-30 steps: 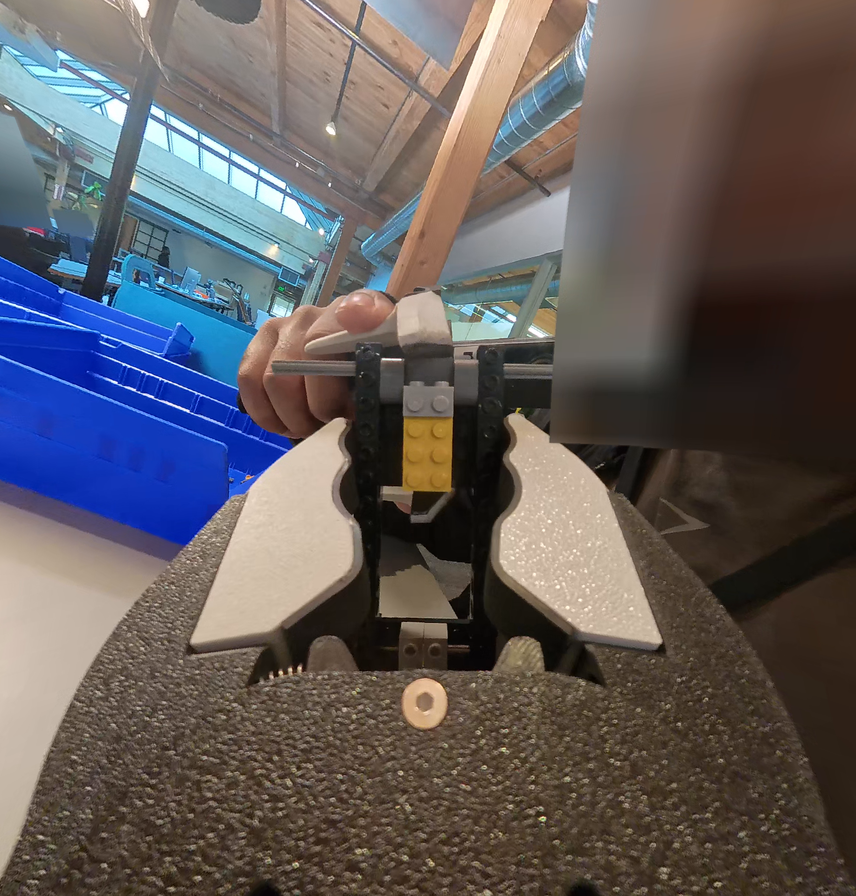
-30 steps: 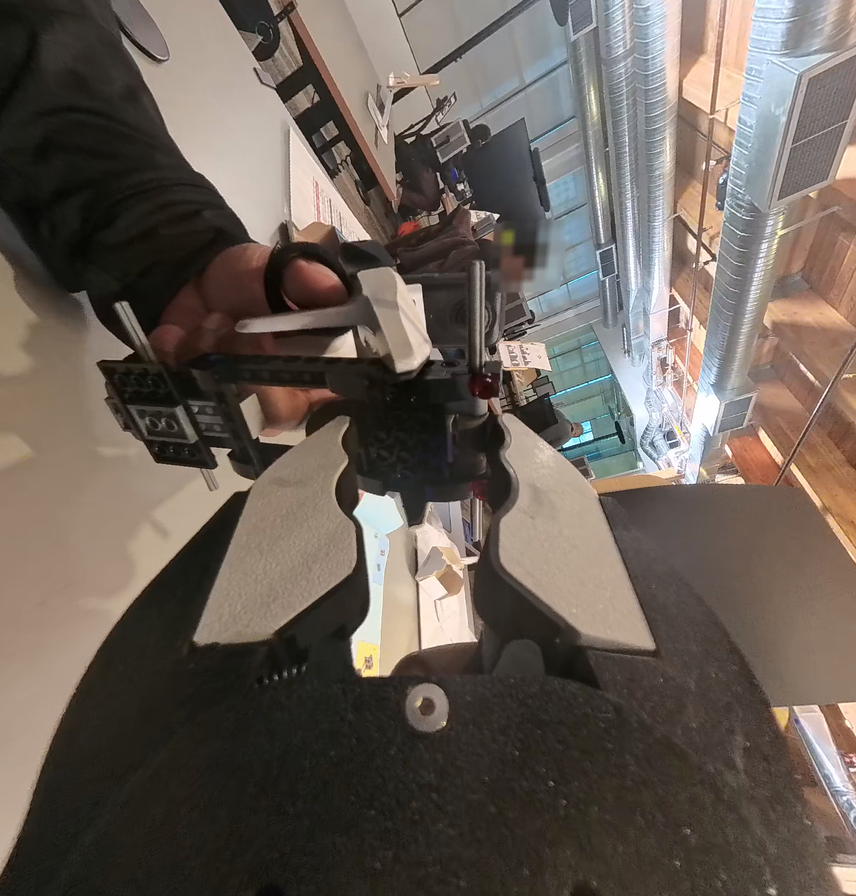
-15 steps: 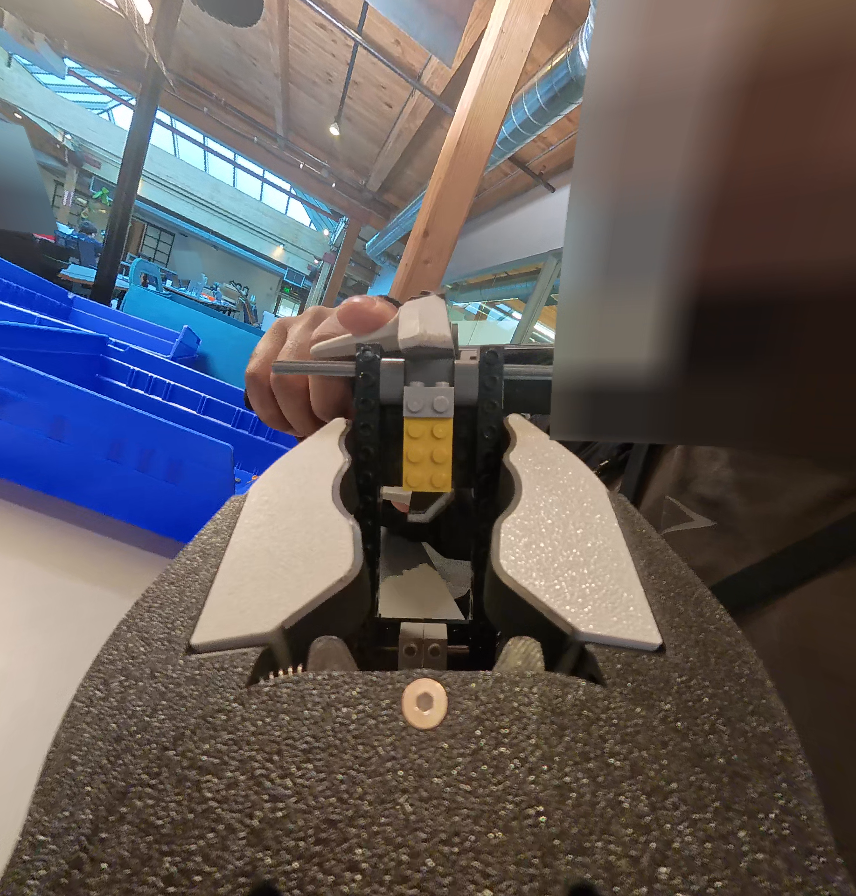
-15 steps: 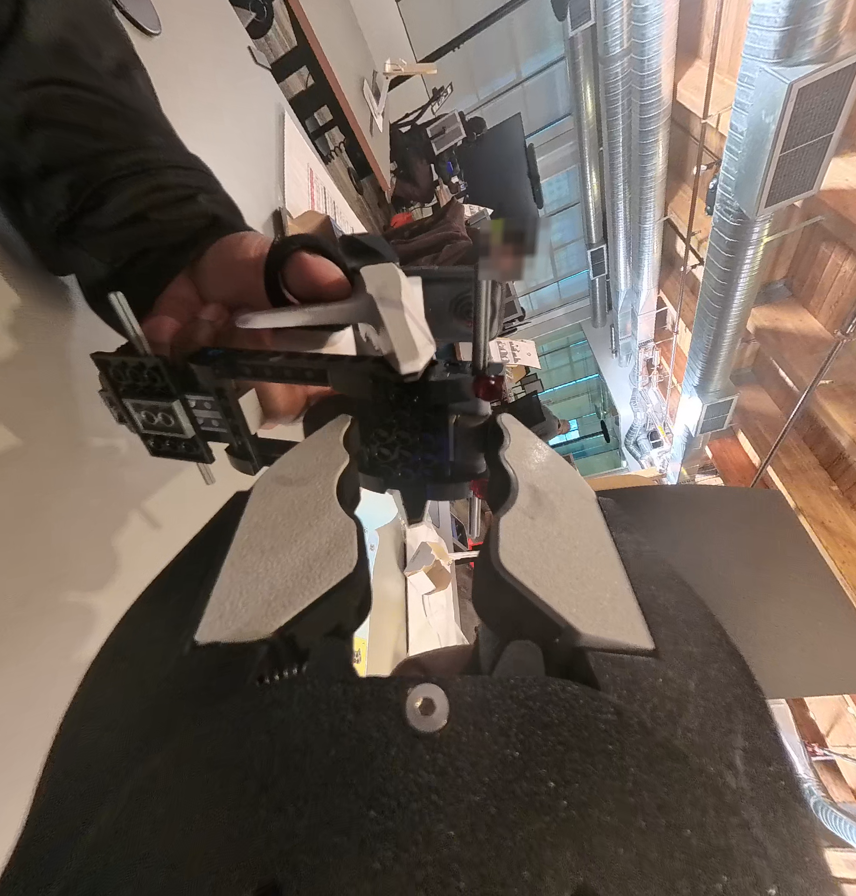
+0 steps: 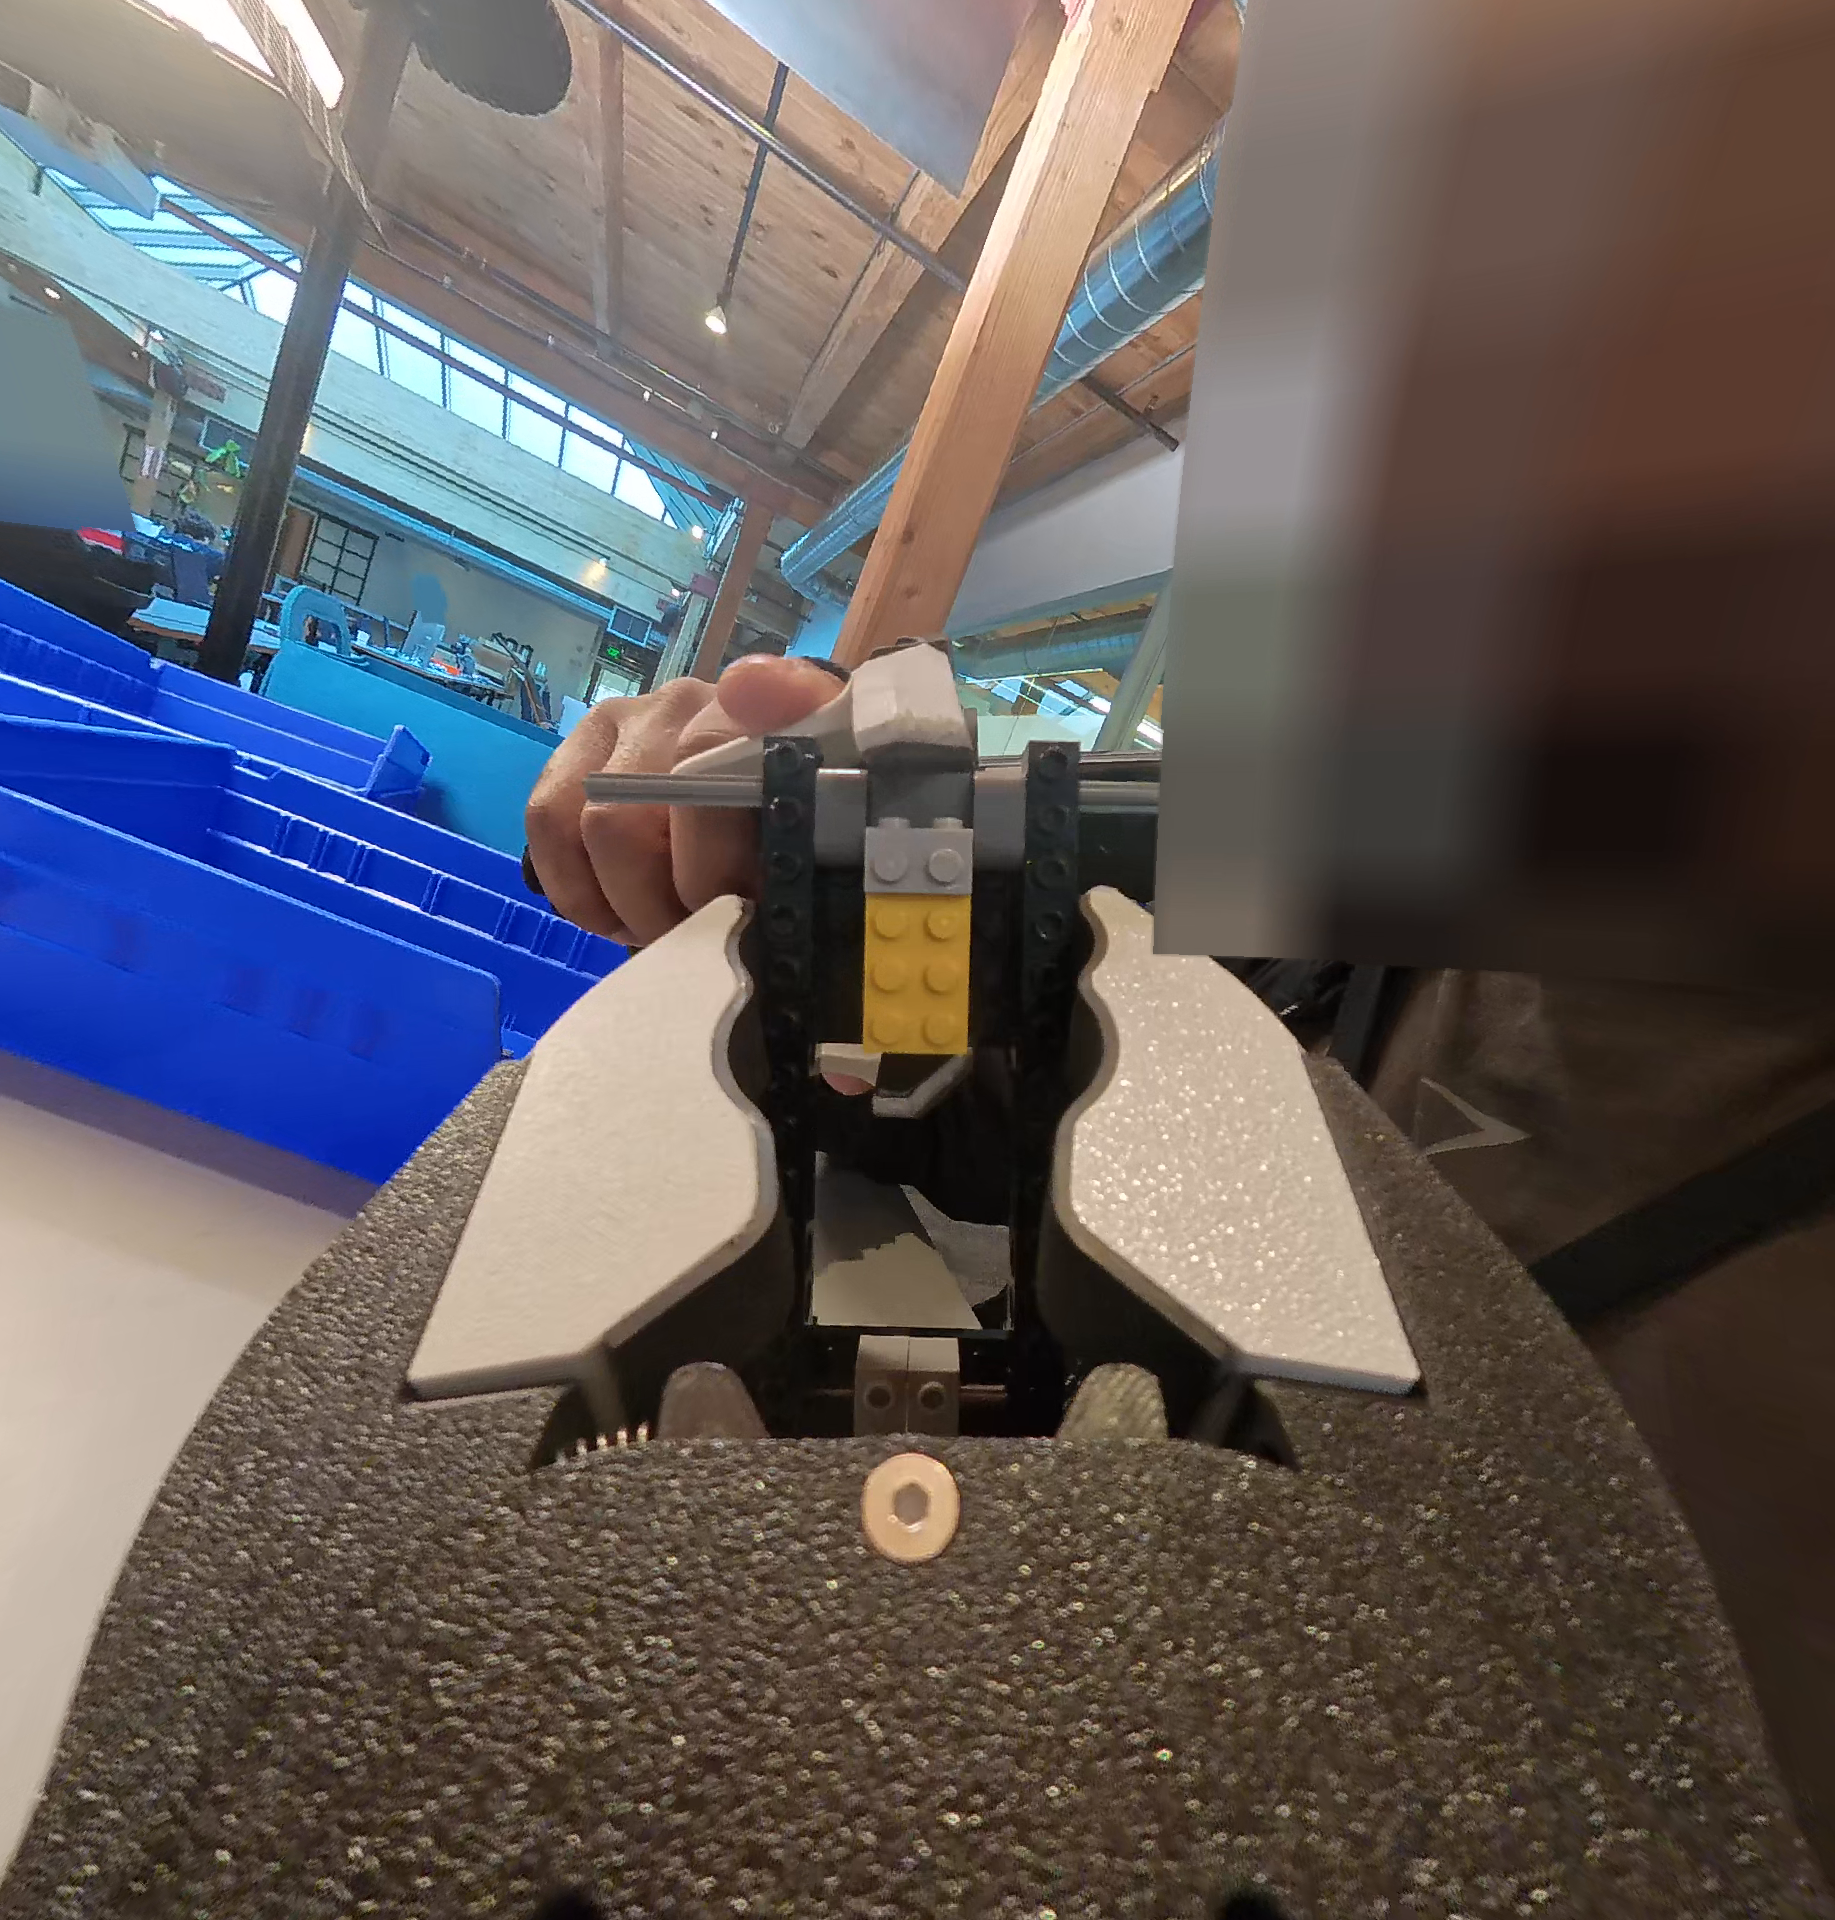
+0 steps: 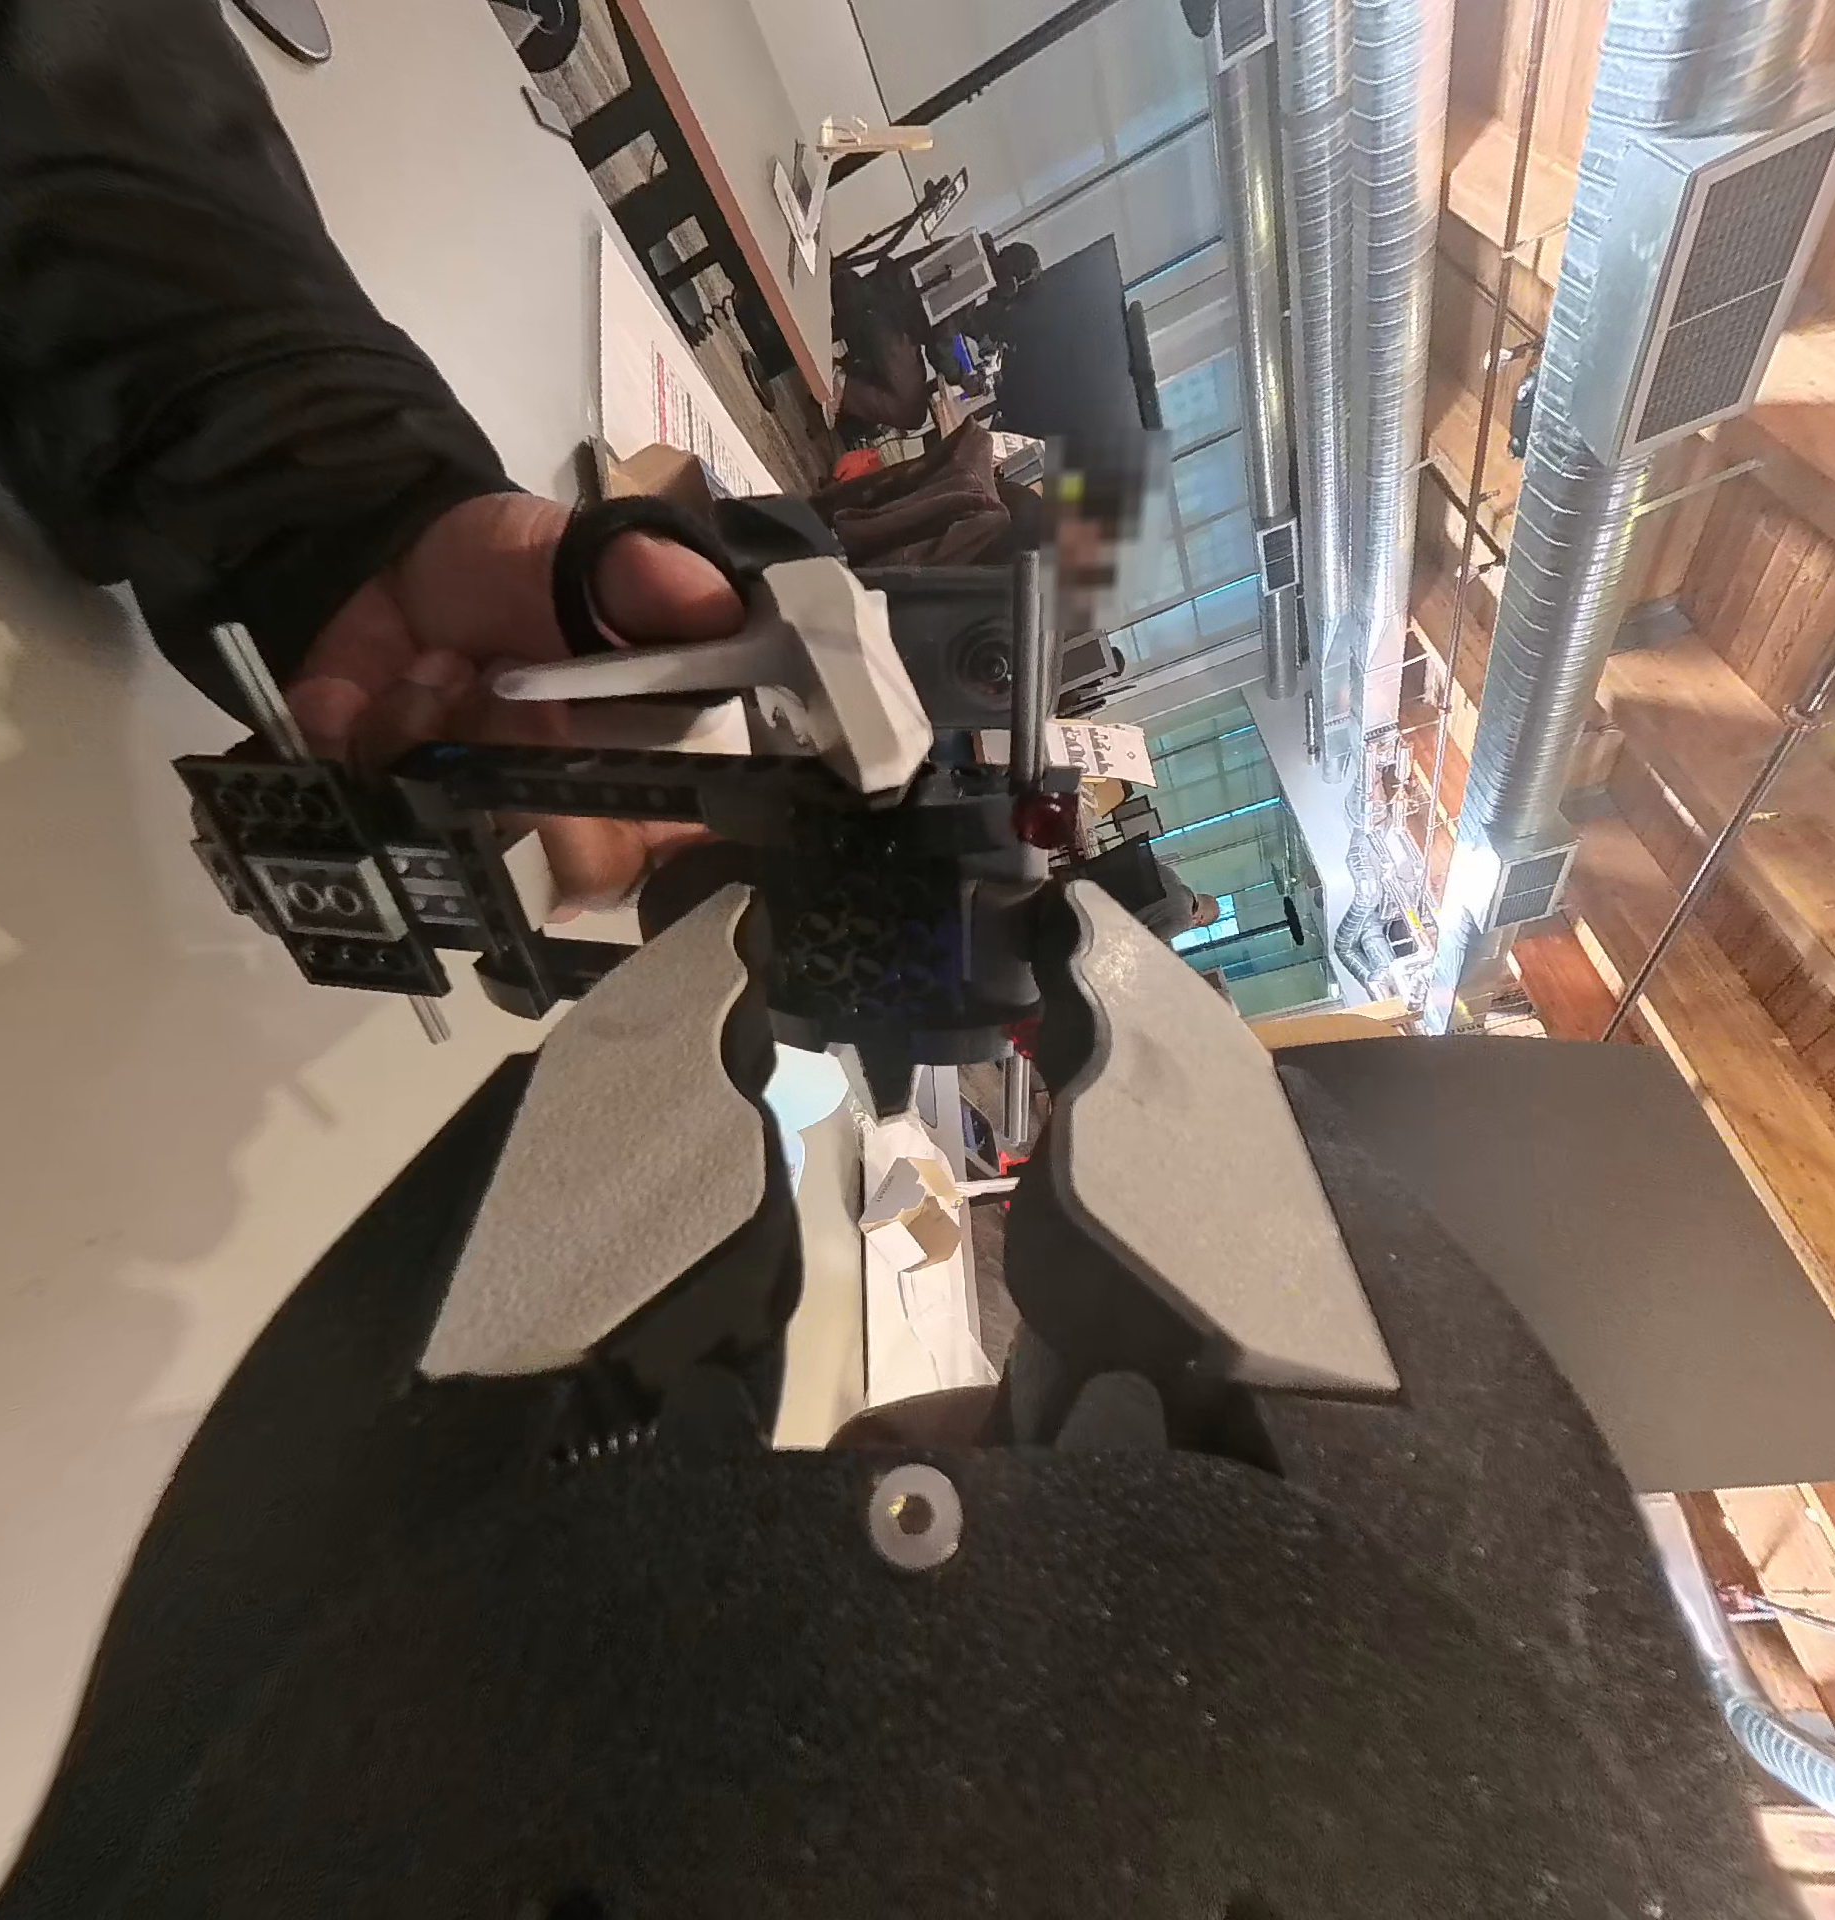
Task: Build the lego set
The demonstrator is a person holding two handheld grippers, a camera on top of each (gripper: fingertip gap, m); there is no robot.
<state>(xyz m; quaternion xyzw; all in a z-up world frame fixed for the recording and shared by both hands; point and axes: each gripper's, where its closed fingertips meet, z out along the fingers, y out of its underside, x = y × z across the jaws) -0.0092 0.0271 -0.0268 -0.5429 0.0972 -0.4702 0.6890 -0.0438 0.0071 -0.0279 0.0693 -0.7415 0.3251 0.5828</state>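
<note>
in the left wrist view, blue bins (image 5: 217, 883) stand along the left side of the white bench (image 5: 113, 1247). right of them a hand (image 5: 622, 821) grips the other tool, whose pale fingers meet the far end of a brick-built frame (image 5: 788, 935), beside a grey axle (image 5: 674, 787) that sticks out to the left. the left tool (image 5: 918, 935) is closed on that frame. its two pads press the outer faces of the two black holed beams, and a yellow plate (image 5: 915, 971) with a grey plate above it sits between them. the frame is held up in the air, clear of the bench.

in the right wrist view, a dark sleeve (image 6: 165, 312) and a strapped hand (image 6: 425, 665) at the left carry the left tool, which holds the long black beam side-on. the right tool (image 6: 902, 925) is clamped around a black studded block (image 6: 871, 935) at the beam's right end, with a pad against each side. a red pin (image 6: 1043, 821) sits just above its right finger.
</note>
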